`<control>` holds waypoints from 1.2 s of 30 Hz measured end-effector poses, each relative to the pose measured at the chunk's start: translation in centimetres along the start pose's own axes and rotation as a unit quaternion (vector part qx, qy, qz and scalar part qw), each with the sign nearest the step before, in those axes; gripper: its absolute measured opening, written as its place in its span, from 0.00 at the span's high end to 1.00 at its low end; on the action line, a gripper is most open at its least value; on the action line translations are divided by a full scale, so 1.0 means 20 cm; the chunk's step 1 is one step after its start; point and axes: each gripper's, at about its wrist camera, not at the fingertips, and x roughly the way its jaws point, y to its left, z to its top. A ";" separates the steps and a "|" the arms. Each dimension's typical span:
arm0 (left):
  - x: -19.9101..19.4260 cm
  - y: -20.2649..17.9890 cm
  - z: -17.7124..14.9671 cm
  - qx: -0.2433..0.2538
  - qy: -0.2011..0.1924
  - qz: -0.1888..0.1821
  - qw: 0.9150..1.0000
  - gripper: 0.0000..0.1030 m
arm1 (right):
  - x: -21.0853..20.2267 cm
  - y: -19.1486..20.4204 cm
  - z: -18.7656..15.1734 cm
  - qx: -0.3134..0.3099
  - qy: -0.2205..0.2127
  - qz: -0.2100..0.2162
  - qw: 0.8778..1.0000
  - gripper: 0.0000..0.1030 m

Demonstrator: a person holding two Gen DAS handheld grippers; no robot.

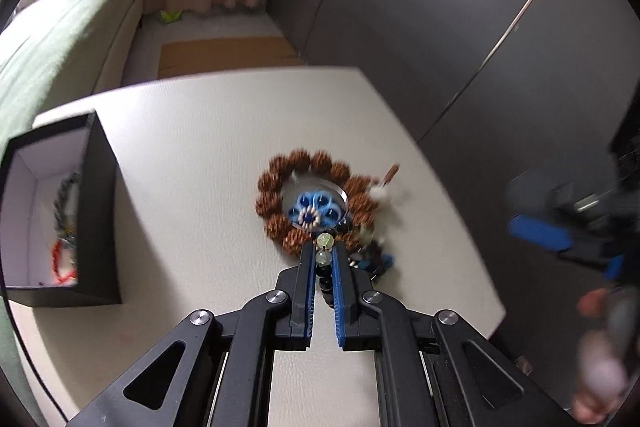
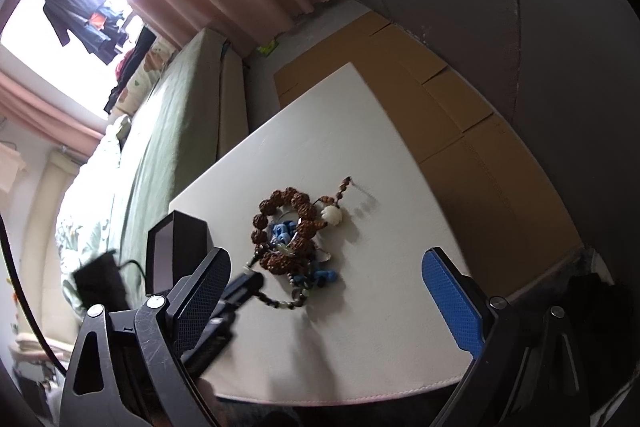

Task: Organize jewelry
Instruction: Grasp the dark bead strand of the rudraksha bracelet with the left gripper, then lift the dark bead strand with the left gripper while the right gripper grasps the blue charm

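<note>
My left tongs (image 1: 323,251) are drawn narrow and pinch a strand of pale green and dark beads (image 1: 324,241), the two light beads showing right between the blue pads. From the right camera, that same strand (image 2: 280,301) runs from the left tongs (image 2: 256,277) across to the heap on the tabletop (image 1: 192,131).

The heap sits near the middle of the white tabletop (image 2: 360,327): a ring of big brown seed beads (image 1: 276,183), with a blue flower piece (image 1: 314,211) lying inside it over what looks like a metal bangle, though blur makes that hard to confirm. A white bead (image 2: 333,215) with a short brown tail lies at the ring's (image 2: 280,211) far right side, and more blue bits (image 2: 325,275) lie just beside the ring's near edge.

My right tongs (image 2: 332,283) are spread wide with nothing between the pads, hovering over the near edge of the tabletop. In the left camera they (image 1: 560,239) appear blurred, off to the right.

A black box (image 1: 96,211) with a white lining stands on the tabletop, well to the left of the heap. Inside it I see a grey twisted cord (image 1: 64,195) and something red (image 1: 60,263). From the right camera the box (image 2: 176,243) stands behind my left finger.
</note>
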 end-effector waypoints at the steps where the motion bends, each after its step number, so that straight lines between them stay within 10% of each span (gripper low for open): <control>1: -0.02 0.00 0.01 -0.003 -0.004 -0.003 1.000 0.93 | 0.01 0.01 0.00 -0.002 0.004 0.001 1.000 0.15; 24: -0.39 0.36 0.08 -0.088 -0.077 0.001 0.993 0.93 | 0.46 0.25 -0.17 -0.152 0.094 -0.088 0.980 0.34; 27: -0.42 0.38 0.07 -0.090 -0.078 0.003 0.993 0.93 | 0.48 0.27 -0.20 -0.171 0.100 -0.108 0.974 0.47; 31: -0.43 0.39 0.06 -0.089 -0.081 0.011 0.993 0.93 | 0.47 0.30 -0.23 -0.182 0.103 -0.116 0.971 0.89; 36: -0.43 0.39 0.04 -0.086 -0.080 0.022 0.993 0.93 | 0.38 0.34 -0.25 -0.188 0.089 -0.096 0.973 0.90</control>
